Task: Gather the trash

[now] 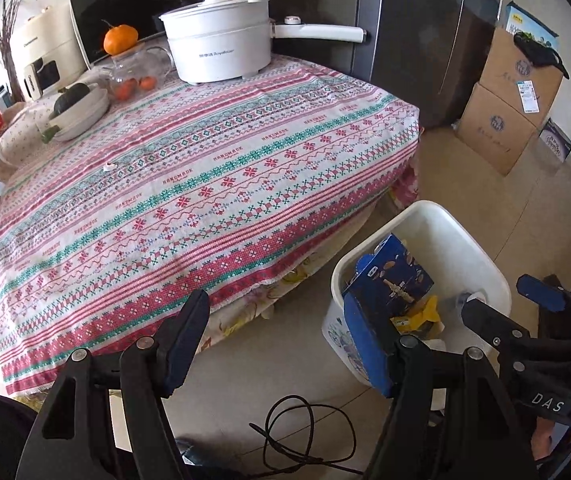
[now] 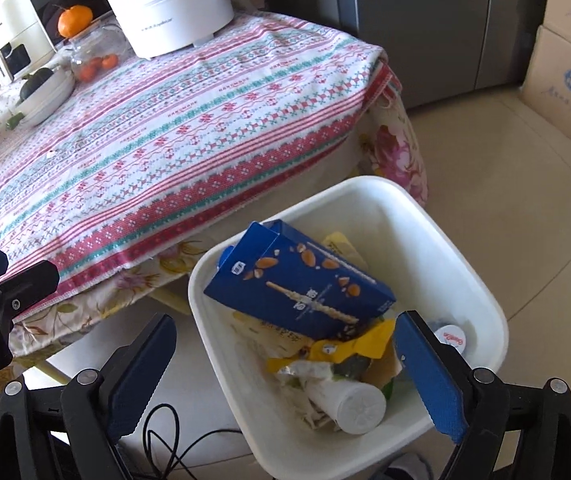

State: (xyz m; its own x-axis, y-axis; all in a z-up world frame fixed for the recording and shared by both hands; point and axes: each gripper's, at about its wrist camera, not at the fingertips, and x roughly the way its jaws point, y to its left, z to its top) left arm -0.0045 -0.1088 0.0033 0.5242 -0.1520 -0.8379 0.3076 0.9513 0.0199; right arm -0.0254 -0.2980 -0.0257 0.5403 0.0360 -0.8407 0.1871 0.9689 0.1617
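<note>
The white trash bin (image 2: 481,280) stands on the floor just beside the near corner of the desk (image 1: 189,184), which wears a red, white and green patterned cloth, and it already holds the collected rubbish: a blue snack box (image 2: 301,284) lying tilted on top, a crumpled yellow wrapper (image 2: 349,354) beneath it, a white plastic bottle (image 2: 349,404) on its side and a small cup with a printed lid (image 2: 451,338) against the far wall. The right claw (image 2: 285,376) hangs over the bin with its jaws spread wide and nothing between the pads, so the drop-off step looks finished. The left claw (image 1: 281,344) is spread too and empty, hovering over the floor between the desk edge and the bin. Little trash appears left on the desk; only a tiny white scrap (image 1: 108,167) lies out on the cloth, well apart from the electric pot (image 1: 221,36), the glass jar of oranges (image 1: 137,68) and the bowl (image 1: 81,112) at the far end. The next move likely calls for swinging one claw back over the cloth and closing finely on that scrap, which may be hard to pinch against soft fabric
</note>
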